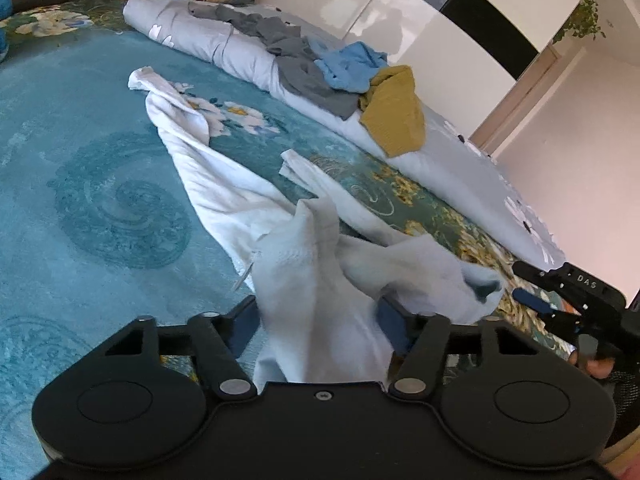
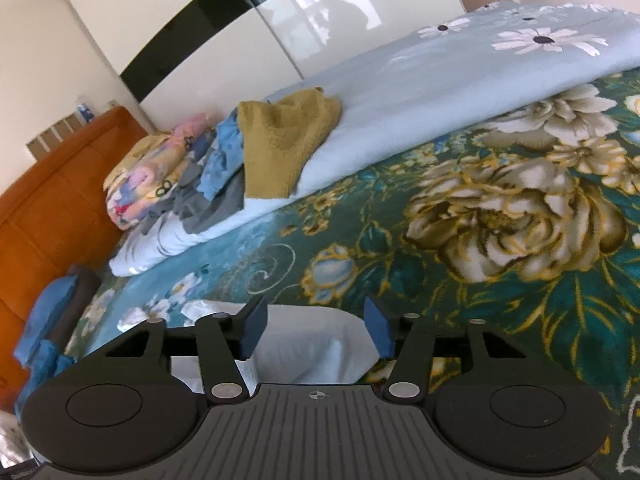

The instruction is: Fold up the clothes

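A bunched fold of the white garment (image 1: 320, 272) is held between the half-closed jaws of the left gripper (image 1: 318, 320), low in the frame. The right gripper (image 2: 316, 330) is seen with jaws apart, white cloth between but ungripped. Both grippers are tilted downward over the floral bedspread (image 2: 500, 240); the garment is still crumpled, and a clothes pile (image 1: 340, 76) at upper centre is left unfolded.

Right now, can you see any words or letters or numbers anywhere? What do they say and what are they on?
"DAS": white letters on the black body of the right gripper, seen at the right edge of the left wrist view.
Nothing else reads: the blue and white item on top of the wooden headboard is too small and blurred, and the clothes, quilt and blanket carry only flower patterns.
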A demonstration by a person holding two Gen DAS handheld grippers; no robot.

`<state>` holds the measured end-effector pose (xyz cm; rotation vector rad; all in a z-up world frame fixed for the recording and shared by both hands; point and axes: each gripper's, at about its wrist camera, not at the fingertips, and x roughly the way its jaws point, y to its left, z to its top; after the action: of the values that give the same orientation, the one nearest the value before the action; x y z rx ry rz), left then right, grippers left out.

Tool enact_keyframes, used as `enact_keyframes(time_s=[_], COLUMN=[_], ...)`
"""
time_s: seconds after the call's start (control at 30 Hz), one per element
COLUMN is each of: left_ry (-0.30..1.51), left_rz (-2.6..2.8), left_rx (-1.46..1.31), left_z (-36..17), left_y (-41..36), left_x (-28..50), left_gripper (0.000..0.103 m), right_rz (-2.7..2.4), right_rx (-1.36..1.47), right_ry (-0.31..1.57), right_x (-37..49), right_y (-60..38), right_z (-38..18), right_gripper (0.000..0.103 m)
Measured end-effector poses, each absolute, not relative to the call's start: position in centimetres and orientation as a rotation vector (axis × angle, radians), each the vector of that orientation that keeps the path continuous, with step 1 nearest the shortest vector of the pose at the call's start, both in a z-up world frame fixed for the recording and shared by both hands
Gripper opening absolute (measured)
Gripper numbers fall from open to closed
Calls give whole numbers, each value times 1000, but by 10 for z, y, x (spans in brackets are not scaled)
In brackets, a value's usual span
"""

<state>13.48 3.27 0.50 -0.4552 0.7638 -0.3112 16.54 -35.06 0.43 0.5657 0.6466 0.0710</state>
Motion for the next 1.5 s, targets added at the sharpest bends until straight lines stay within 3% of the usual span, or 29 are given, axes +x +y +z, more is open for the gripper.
enact_keyframes(time_s=[0.17,0.53,0.83,0.97,1.03,1.33,1.43,1.5], left_ry=[728,814,706,790,855,940,930,924], left_rz=[-383,-724,-590,-381,-312,-280,-287,-287], left_rx=[-492,-371,-434,-456,-502,-523,-536,-535], left_z=[13,12,44,26,9,-34,-35,-35], left_y=[31,-32,26,58,69,59,54,51], left_x=[127,112,127,157,172,227,239,243], left_gripper=[32,33,73,73,73,73,73,73], right_rz=[76,121,263,331,346,346,361,364], right_rx=[572,560,463,371,317,194,172,161], right_ry=[660,677,715,815,849,937,936,930], right_x=[165,168,182,199,207,232,231,231], right_y=[-349,-336,-303,-273,-260,-230,-226,-223], right_z=[0,1,8,-4,-10,-26,-29,-28], right_gripper=[52,56,62,62,68,76,75,67])
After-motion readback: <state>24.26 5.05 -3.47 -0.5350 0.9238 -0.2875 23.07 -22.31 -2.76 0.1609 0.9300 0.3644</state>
